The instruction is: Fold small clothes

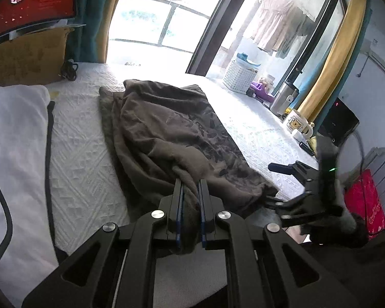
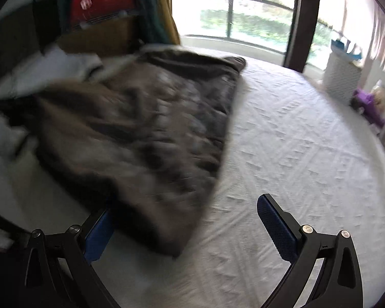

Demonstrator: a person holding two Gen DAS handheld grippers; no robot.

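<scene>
A brown-grey printed T-shirt (image 1: 166, 133) lies rumpled and partly folded on the white textured mattress (image 1: 82, 154). My left gripper (image 1: 191, 187) is shut on a bunched near edge of the shirt, with cloth pinched between its blue pads. My right gripper (image 2: 186, 210) is open wide and empty, just above the mattress (image 2: 295, 141); the shirt (image 2: 141, 118) lies blurred ahead and its near corner reaches between the fingers. The right gripper also shows in the left wrist view (image 1: 290, 179) at the shirt's right side.
A white pillow (image 1: 12, 133) with a black cable lies at the left. A cardboard box (image 1: 25, 54) stands at the back left. A mug (image 1: 296, 124), a steel flask (image 1: 282, 100) and a white basket (image 1: 240, 77) stand along the mattress's right edge by the window.
</scene>
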